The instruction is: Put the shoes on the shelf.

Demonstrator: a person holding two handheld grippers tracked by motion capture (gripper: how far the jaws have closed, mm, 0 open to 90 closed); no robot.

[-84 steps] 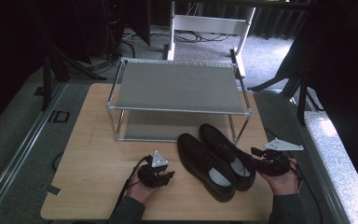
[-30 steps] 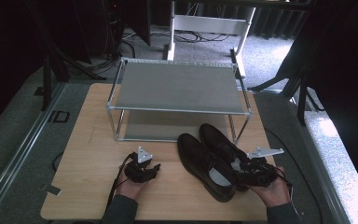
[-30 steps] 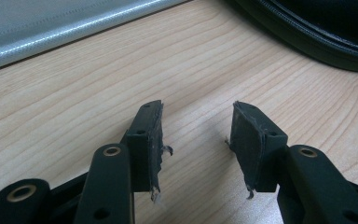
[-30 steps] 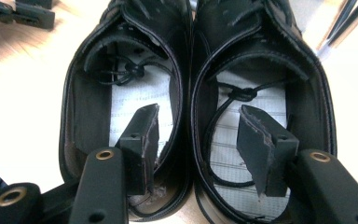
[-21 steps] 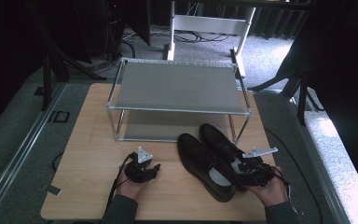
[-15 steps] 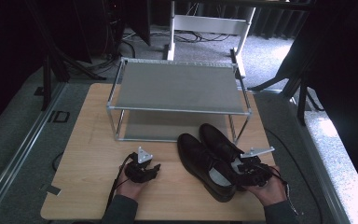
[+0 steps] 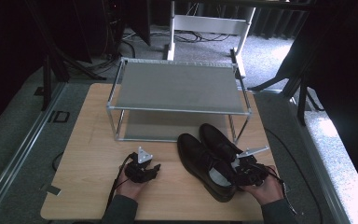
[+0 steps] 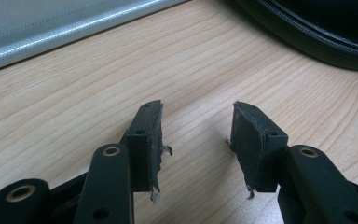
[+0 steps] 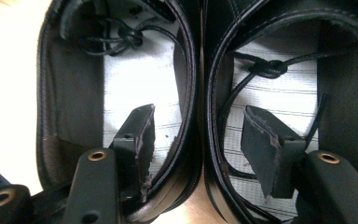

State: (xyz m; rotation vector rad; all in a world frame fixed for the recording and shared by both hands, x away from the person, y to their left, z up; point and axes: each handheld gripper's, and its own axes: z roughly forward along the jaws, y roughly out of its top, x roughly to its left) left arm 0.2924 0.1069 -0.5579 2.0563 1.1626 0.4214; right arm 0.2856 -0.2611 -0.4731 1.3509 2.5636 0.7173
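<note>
Two black leather lace-up shoes lie side by side on the wooden table (image 7: 88, 135), toes towards the rack: one on the left (image 7: 200, 163), the other to its right (image 7: 219, 140). My right gripper (image 7: 246, 173) is at their heels. In the right gripper view it (image 9: 198, 112) is open and straddles the two touching inner walls, one jaw inside the left shoe (image 9: 135, 70), the other inside the right shoe (image 9: 279, 70). Neither pad touches leather. My left gripper (image 7: 142, 170) rests low over bare wood, open (image 8: 196, 109) with nothing between its fingers.
A two-tier metal shoe rack (image 7: 177, 86) stands at the back of the table, both shelves bare. Part of a shoe's sole (image 8: 307, 32) shows at the top right of the left gripper view. Grey floor and dark stands surround the table.
My right gripper has come in from the right of the shoes to their heel openings. The left gripper shifted slightly left at first and has since kept still.
</note>
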